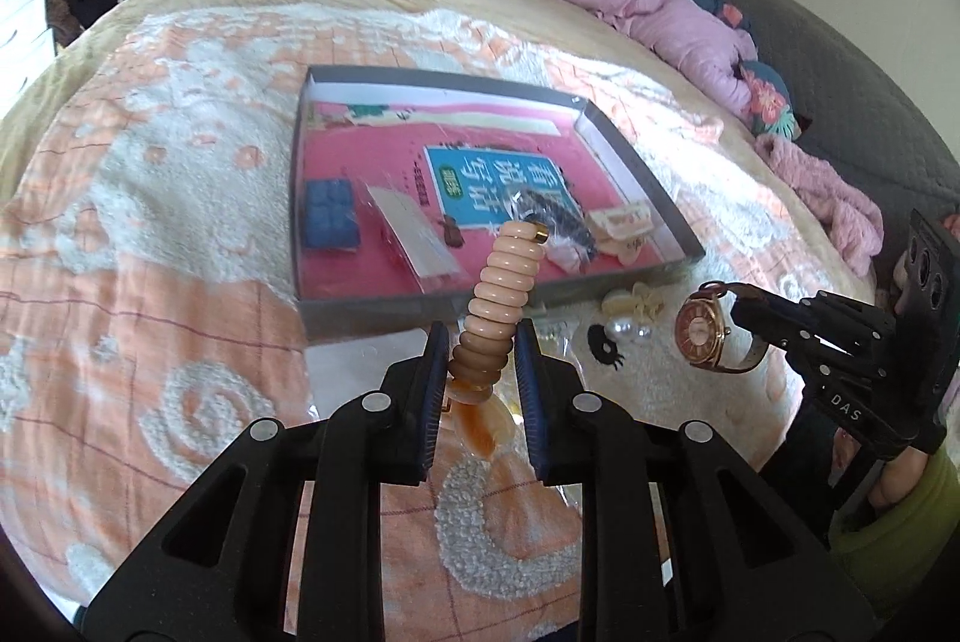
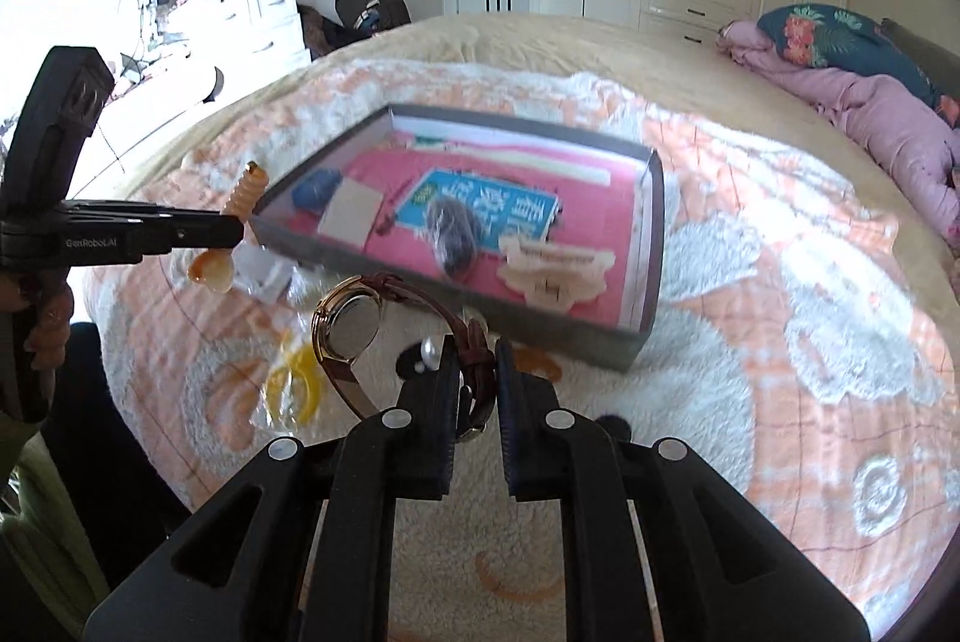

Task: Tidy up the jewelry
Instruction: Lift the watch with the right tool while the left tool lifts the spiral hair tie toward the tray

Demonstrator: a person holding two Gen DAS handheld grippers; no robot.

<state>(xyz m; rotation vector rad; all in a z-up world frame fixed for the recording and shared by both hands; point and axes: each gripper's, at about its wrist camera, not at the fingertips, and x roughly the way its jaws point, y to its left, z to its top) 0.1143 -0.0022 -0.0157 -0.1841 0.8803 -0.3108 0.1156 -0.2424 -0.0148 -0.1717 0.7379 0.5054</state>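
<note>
My left gripper [image 1: 482, 342] is shut on a peach beaded bracelet [image 1: 501, 294] that stands up between its fingers, held just in front of the grey box [image 1: 420, 309]. It also shows in the right wrist view [image 2: 246, 189]. My right gripper [image 2: 475, 348] is shut on the brown strap of a rose-gold watch [image 2: 348, 324], held above the blanket right of the box's near side; the watch also shows in the left wrist view [image 1: 702, 336]. The grey box [image 2: 528, 318] holds a blue case [image 1: 330, 216], a cream hair clip [image 2: 555, 270] and other small items.
Loose on the orange and white blanket [image 1: 150, 234] near the box lie pearl earrings [image 1: 624, 330], a cream clip [image 1: 636, 303] and a yellow bangle in a clear bag [image 2: 294, 384]. Pink bedding and pillows [image 1: 690, 24] lie at the far right.
</note>
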